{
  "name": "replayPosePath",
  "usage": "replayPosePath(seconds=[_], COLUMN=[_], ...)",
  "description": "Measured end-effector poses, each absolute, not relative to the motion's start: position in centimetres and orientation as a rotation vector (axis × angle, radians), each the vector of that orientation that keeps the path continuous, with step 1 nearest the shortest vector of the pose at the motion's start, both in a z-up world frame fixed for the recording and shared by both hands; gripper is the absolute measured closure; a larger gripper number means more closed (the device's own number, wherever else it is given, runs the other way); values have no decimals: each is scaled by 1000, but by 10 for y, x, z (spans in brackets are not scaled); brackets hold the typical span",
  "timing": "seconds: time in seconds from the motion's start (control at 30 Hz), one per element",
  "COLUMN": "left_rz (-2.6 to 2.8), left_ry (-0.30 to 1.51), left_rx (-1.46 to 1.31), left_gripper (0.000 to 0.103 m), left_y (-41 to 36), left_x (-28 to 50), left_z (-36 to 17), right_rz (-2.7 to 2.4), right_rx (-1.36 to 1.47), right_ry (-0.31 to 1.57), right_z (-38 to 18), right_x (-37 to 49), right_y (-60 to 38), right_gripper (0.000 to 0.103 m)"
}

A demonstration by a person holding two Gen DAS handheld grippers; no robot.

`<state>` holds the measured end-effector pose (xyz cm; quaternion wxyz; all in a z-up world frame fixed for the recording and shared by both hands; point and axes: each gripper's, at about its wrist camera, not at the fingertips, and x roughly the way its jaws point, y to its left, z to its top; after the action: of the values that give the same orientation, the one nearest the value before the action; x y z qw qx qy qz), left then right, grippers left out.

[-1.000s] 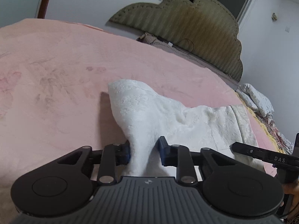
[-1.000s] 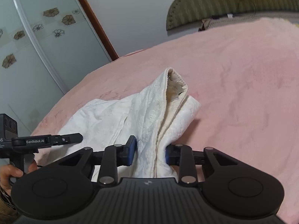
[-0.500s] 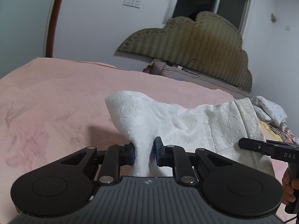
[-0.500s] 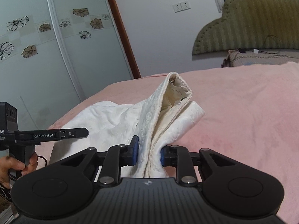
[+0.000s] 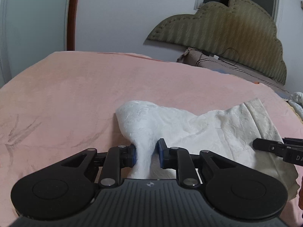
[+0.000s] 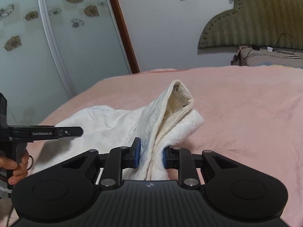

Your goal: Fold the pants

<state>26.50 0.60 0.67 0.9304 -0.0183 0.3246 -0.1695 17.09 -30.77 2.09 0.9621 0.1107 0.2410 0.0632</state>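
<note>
White textured pants hang in a bunch over the pink bed, lifted at both ends. My left gripper has a gathered white edge between its blue pads, and its jaws are opening slightly. My right gripper is shut on the waistband end of the pants, where a cream lining and label show. Each gripper appears in the other's view: the right gripper at the right edge, the left gripper at the left, held by a hand.
The pink blanket stretches ahead and to the right. An olive padded headboard leans on the far wall, with a pillow and cable below it. A frosted sliding door stands beside the bed.
Both grippers have carried the pants across the bed and slightly upward. The views now tilt higher, showing more wall and door. The cloth stays between both pairs of pads.
</note>
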Motion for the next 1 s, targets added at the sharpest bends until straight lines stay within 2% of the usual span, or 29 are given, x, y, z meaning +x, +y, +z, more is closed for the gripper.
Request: replayPosePath(seconds=[0.03,0.07,0.23,0.37,0.43,0.53,0.7,0.83,0.93,1.0], left_rz=[-344,-342,-303,-271,-247,-206,-157,-143,-111,-102], left_ry=[666,669,667,625,606,593,610,613,605,606], left_rx=[-43,-44,15,74,105,156,218,187,169,140], left_gripper=[73,62,48,32,26,21,10,10,11,10], left_y=[7,7,2,-2,-5,-8,-9,1,8,14], left_x=[266,266,259,245,235,222,212,209,202,195], left_z=[5,4,5,10,13,13,5,8,12,15], right_rz=[115,97,44,-97,-106,20,53,25,38,64], right_rx=[218,209,230,172,97,88,61,137,131,129], right_ry=[511,526,548,491,419,376,590,574,516,505], right_z=[16,14,12,25,36,45,16,9,19,21], right_x=[174,176,165,145,130,117,143,133,113,107], right_y=[-308,-307,-310,-299,-282,-263,-247,-251,-241,-236], right_gripper=[79,76,62,61,60,61,61,60,54,45])
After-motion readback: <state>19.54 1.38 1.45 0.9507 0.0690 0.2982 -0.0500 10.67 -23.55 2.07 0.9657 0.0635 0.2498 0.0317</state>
